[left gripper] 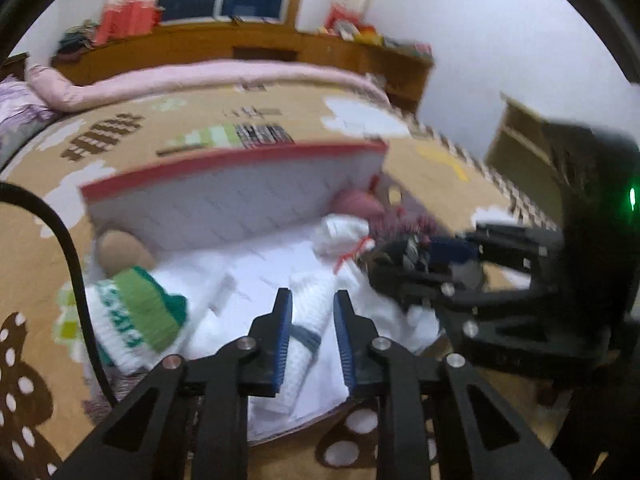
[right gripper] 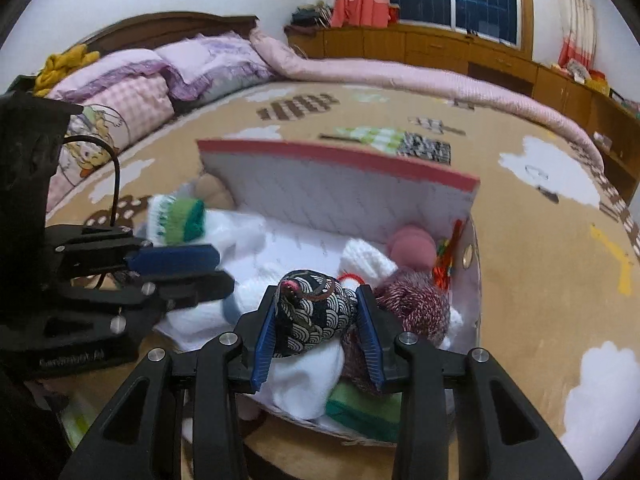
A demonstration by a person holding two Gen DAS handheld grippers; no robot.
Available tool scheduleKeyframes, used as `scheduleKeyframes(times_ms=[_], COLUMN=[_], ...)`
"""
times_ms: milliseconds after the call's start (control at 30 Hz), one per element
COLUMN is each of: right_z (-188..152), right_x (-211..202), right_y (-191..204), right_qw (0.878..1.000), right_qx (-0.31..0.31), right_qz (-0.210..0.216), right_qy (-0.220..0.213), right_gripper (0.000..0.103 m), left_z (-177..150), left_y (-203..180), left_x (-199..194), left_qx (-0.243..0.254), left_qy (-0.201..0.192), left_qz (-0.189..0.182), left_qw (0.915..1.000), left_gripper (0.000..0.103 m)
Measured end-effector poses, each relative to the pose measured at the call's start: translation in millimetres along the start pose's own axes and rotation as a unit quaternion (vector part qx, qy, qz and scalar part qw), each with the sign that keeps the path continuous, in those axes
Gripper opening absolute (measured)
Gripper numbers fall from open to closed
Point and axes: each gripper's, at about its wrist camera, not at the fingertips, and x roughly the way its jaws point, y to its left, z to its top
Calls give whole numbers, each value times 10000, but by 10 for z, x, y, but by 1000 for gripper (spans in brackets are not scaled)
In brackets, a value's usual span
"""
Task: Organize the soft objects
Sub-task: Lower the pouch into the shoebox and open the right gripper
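Observation:
An open white box with a red-edged lid [left gripper: 240, 200] lies on the bed, also in the right wrist view [right gripper: 340, 188]. My left gripper [left gripper: 310, 308] is shut on a white knit roll with a grey band [left gripper: 304, 344] at the box's near side. My right gripper [right gripper: 320, 308] is shut on a black pouch with a white wave pattern [right gripper: 316, 312] above the box's right part; it also shows in the left wrist view [left gripper: 404, 268]. A green-and-white knit piece [left gripper: 136, 316] lies at the box's left. A red-white yarn ball [right gripper: 412, 308] and a pink ball [right gripper: 412, 248] sit at the right.
The box rests on a tan patterned bedspread [right gripper: 520, 280]. Pillows [right gripper: 132, 80] and a rolled pink quilt [right gripper: 400, 76] lie at the head and far side. A wooden cabinet [right gripper: 440, 48] runs under the window. A black cable [left gripper: 76, 264] hangs at the left.

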Motion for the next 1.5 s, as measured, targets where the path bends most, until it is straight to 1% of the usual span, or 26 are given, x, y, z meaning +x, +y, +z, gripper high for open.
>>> scheduleKeyframes(times_ms=[67, 133, 233, 267, 300, 367, 400, 433, 500, 533, 633, 700, 733, 800, 867, 900, 967, 1000, 1033, 1167, 1300, 1400, 1500], right_z=[-50, -100, -116, -119, -123, -133, -137, -140, -130, -115, -66, -46, -51, -91, -71, -40, -3, 4, 9, 6, 0, -5, -11], right_x=[103, 172, 189, 195, 199, 187, 171, 157, 122, 100, 0, 8, 52, 239, 346, 415, 432, 434, 434, 431, 440, 451, 450], right_y=[-59, -89, -33, -19, 1, 30, 48, 71, 113, 129, 200, 265, 292, 336, 220, 151, 126, 131, 135, 167, 146, 168, 207], right_qw=[9999, 9998, 9998, 9998, 9997, 9995, 9995, 9993, 9990, 9990, 9983, 9974, 9970, 9958, 9949, 9937, 9934, 9945, 9954, 9964, 9967, 9973, 9980], right_qx=[82, 55, -139, -168, -219, -276, -306, -356, -421, -424, -424, -451, -498, -627, -282, -104, -119, -204, -246, -255, -231, -188, -143], right_qz=[34, 130, 54, 24, -15, -85, -108, -134, -159, -105, 132, 341, 460, 673, 952, 1034, 983, 808, 658, 505, 508, 490, 463], right_qy=[139, 123, 117, 121, 127, 101, 61, 25, -62, -121, -376, -444, -373, 8, 171, 414, 573, 633, 653, 633, 589, 514, 414], right_gripper=[38, 38, 39, 39, 39, 39, 39, 40, 39, 39, 39, 39, 40, 40, 39, 39, 39, 39, 39, 39, 39, 43, 44], left_z=[-33, -90, -88, -80, -77, -79, -81, -73, -57, -59, -79, -88, -95, -99, -116, -137, -149, -150, -150, -159, -177, -186, -185], left_y=[-32, -31, 21, 37, 50, 97, 132, 177, 228, 228, 210, 190, 189, 195, 195, 194, 166, 152, 143, 148, 128, 133, 136], left_x=[133, 297, 347, 347, 350, 353, 352, 343, 326, 326, 323, 334, 328, 330, 341, 333, 336, 332, 336, 335, 334, 332, 323], left_qx=[145, 197, -29, -125, -163, -166, -229, -343, -468, -452, -324, -284, -303, -343, -374, -396, -314, -271, -268, -286, -318, -338, -351], left_qy=[267, 562, 587, 580, 534, 446, 414, 400, 411, 409, 363, 340, 322, 274, 258, 236, 226, 229, 236, 236, 205, 185, 173], left_qz=[9, 344, 437, 592, 872, 1290, 1430, 1485, 1417, 1419, 1496, 1525, 1514, 1494, 1489, 1479, 1520, 1541, 1540, 1530, 1555, 1512, 1486], left_qw=[9995, 9976, 9973, 9965, 9946, 9905, 9886, 9875, 9879, 9880, 9875, 9873, 9875, 9878, 9878, 9879, 9876, 9874, 9874, 9875, 9871, 9878, 9881], left_gripper=[23, 24, 24, 24, 24, 24, 24, 24, 24, 24, 25, 25, 25, 25, 25, 25, 26, 26, 26, 26, 26, 28, 28])
